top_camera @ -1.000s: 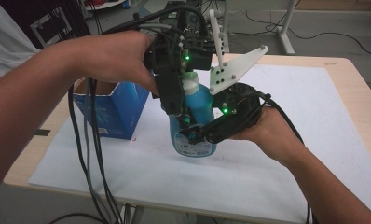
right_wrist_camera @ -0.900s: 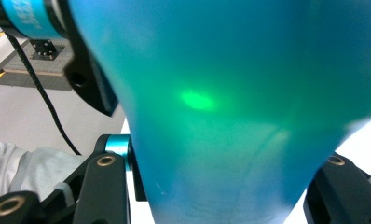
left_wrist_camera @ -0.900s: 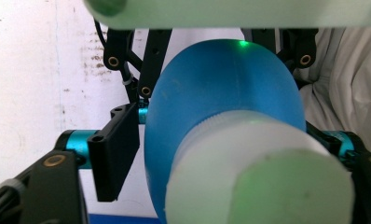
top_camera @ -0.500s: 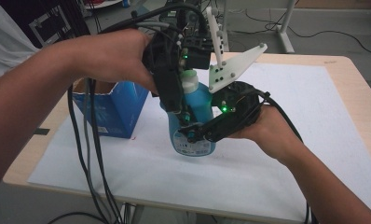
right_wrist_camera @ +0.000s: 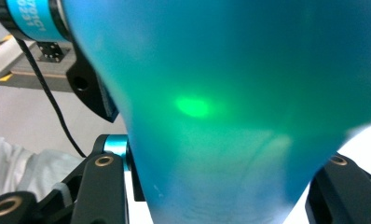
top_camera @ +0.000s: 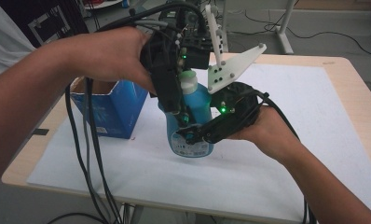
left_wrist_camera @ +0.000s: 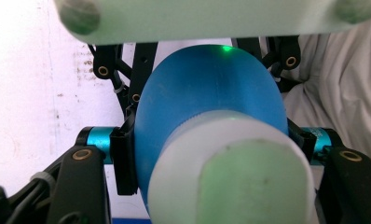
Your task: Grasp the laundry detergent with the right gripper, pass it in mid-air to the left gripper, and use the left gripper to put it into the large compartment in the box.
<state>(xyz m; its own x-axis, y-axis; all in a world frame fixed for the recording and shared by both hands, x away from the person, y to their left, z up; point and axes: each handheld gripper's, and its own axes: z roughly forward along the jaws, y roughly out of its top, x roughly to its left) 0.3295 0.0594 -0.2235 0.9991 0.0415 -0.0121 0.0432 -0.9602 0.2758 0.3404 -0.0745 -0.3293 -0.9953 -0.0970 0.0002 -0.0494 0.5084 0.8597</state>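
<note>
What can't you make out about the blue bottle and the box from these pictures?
- Blue bottle: its label print is too small in the high view, and the left gripper covers part of it.
- Blue box: its contents are hidden by its walls and the left hand.
- Right gripper view: the bottle is blurred.

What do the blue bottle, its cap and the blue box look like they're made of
The blue bottle looks like plastic with a smooth, slightly matte skin: a green light makes a soft glow on it, and a faint mould seam runs up it. Its cap seems an opaque whitish plastic, dull, with ridged sides. The blue box is probably cardboard: its open top edge shows a raw brown core.
</note>
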